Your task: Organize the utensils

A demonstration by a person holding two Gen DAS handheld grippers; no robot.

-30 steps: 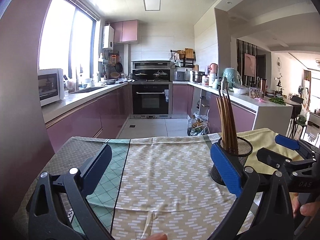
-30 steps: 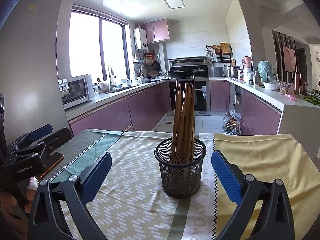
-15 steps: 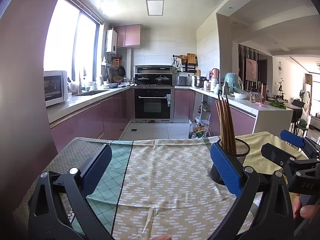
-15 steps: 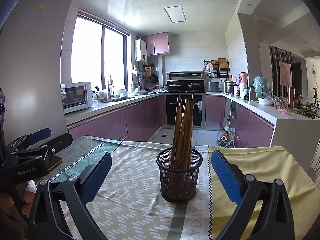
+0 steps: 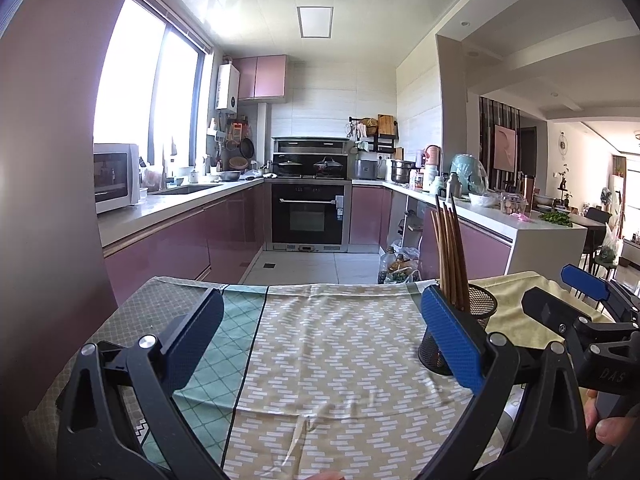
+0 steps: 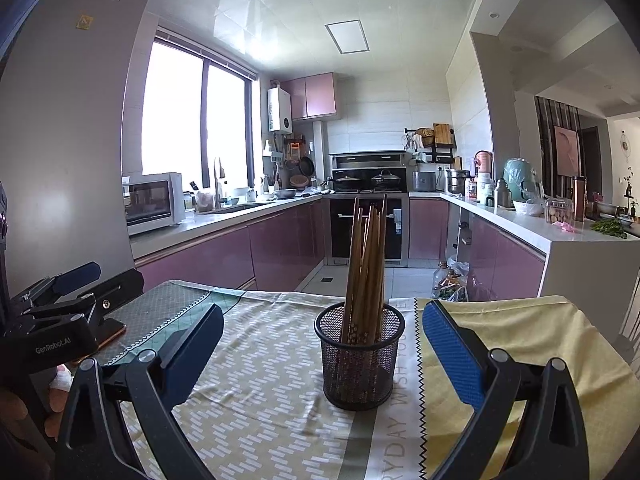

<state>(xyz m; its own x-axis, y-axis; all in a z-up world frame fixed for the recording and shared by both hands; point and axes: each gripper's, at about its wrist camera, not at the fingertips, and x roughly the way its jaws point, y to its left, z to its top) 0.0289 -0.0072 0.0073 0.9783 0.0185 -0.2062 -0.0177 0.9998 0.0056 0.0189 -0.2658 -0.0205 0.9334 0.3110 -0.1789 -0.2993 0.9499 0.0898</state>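
Nearest to us, the right gripper [image 6: 323, 346] stands with its blue pads spread wide and nothing between them; the left gripper [image 5: 318, 338] is likewise wide apart and empty over bare tablecloth [image 5: 336, 344].

Compared with one second ago, both cameras have tilted upward and drawn slightly back: the mesh holder [image 6: 359, 354] now sits lower in the right wrist view, and more ceiling shows. The holder itself has not shifted on the cloth. We judge this as a retreat after the chopsticks were deposited, so the sorting step appears complete or nearly so; no loose utensil is visible on the table.

Just beyond the right gripper, centred between its pads but not touched by them, the holder stands upright near the seam with the yellow cloth. The chopsticks [image 6: 366, 264] stand bundled inside it, long axis near vertical, tips up, leaning slightly and fanning at the top.

Farther off lie the oven [image 6: 366, 226] and kitchen counters.
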